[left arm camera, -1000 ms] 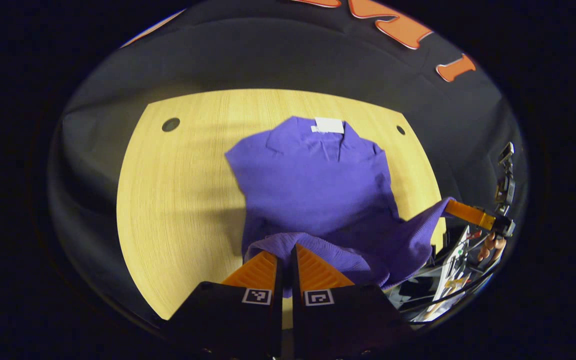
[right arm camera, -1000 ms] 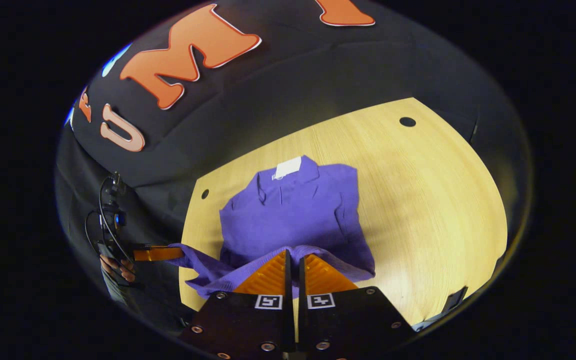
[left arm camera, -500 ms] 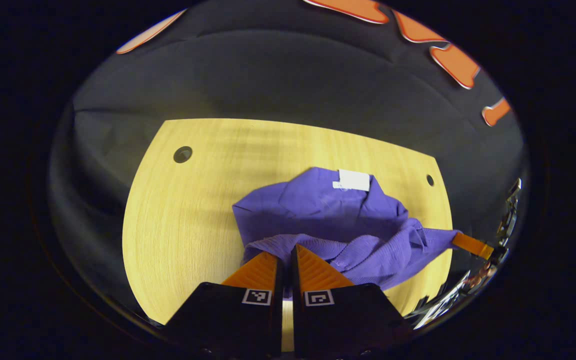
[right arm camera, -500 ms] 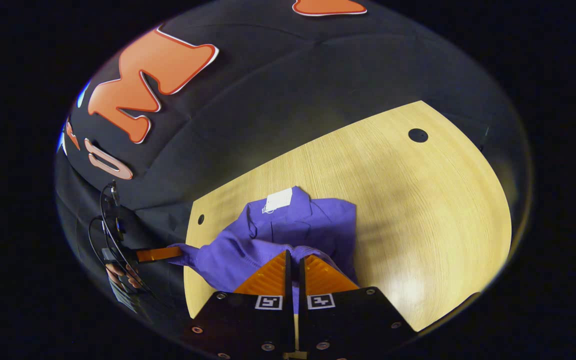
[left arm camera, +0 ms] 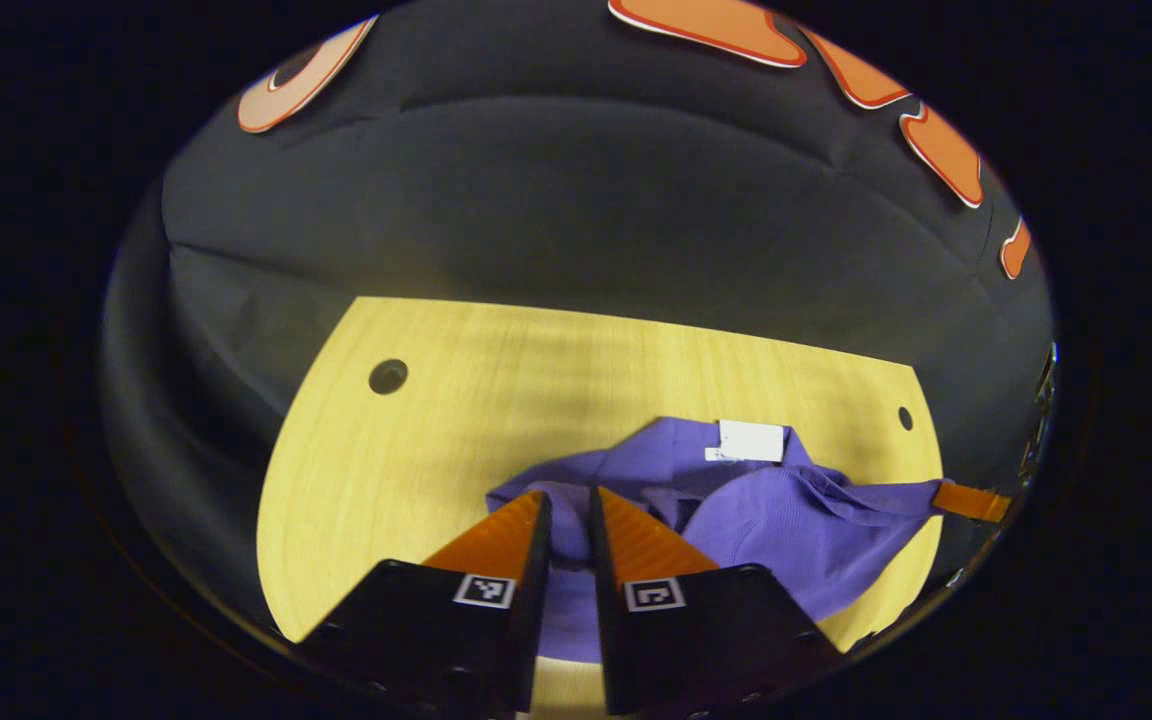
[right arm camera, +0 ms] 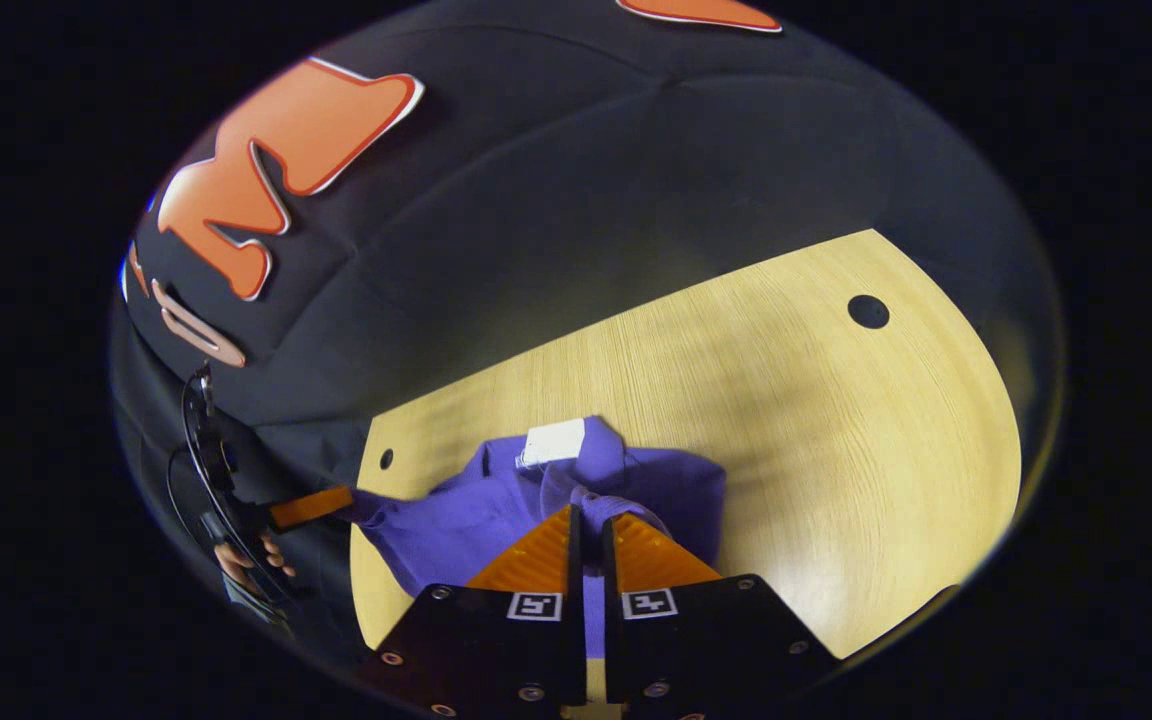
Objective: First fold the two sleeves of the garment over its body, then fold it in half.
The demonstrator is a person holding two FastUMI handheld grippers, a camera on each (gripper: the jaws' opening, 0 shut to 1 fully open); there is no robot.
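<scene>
**On the wooden table, a purple sweater held at its hem by both grippers**

On the pale wooden table [left arm camera: 416, 440] lies a purple sweater [left arm camera: 786, 530], its collar end toward the far edge with a white tag [left arm camera: 751, 440] at the neck. In the left gripper view, the left gripper [left arm camera: 566, 505] sits at the near edge of the garment with its fingers drawn almost together, purple knit pinched in the narrow gap between them. To the right in that view, the right gripper [left arm camera: 971, 502] reaches in from the table's right edge, and a stretched corner of the sweater runs into its tip.

In the right gripper view, the right gripper [right arm camera: 588, 520] is likewise nearly closed on a fold of the sweater [right arm camera: 456, 520], the fabric rising between its fingers. The white tag [right arm camera: 554, 441] shows just beyond. At the left of that view the left gripper [right arm camera: 311, 507] grips the other lifted corner, with a hand [right arm camera: 246, 565] behind it. The lifted near part of the garment hangs doubled over the body, which rests on the table [right arm camera: 836, 450]. A round hole [right arm camera: 868, 311] sits in the tabletop at the far right.
</scene>
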